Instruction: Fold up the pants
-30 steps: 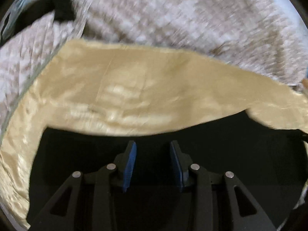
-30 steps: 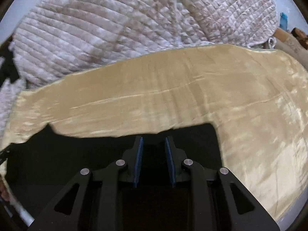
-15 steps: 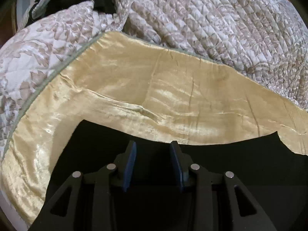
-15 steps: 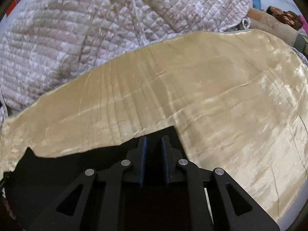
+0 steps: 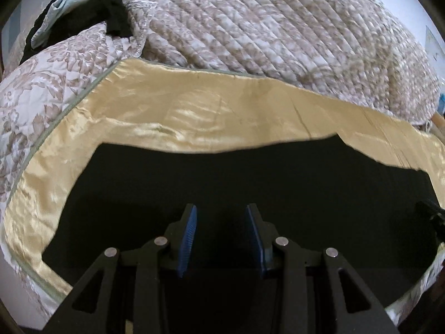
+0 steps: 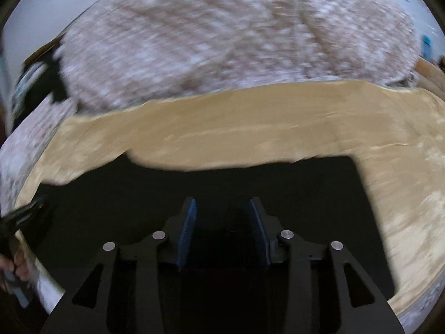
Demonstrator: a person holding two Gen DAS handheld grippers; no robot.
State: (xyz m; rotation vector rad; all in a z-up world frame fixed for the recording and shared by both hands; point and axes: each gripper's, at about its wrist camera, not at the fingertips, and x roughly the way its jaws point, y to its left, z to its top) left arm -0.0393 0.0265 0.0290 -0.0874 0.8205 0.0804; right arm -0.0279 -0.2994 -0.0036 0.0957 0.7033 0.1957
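Pants (image 5: 250, 183): black, flat on gold sheet (image 5: 194, 111), beneath both grippers.
Left hand-held gripper (image 5: 221, 236): jaws apart, empty.
Right hand-held gripper (image 6: 222, 231): jaws opening, nothing between.

The pants (image 5: 278, 183) lie flat on a spread sheet (image 5: 194, 111) on the bed, and the sheet shows past them on the far side, the left and the right. Behind the sheet a quilt (image 5: 278, 27) is heaped along the far side of the bed, with a small pile of clothes (image 5: 83, 8) at its far left. The left claw (image 5: 221, 233) hangs over the near left part of the pants and the right claw (image 6: 222, 229) over the near right part, each with the cloth below it.
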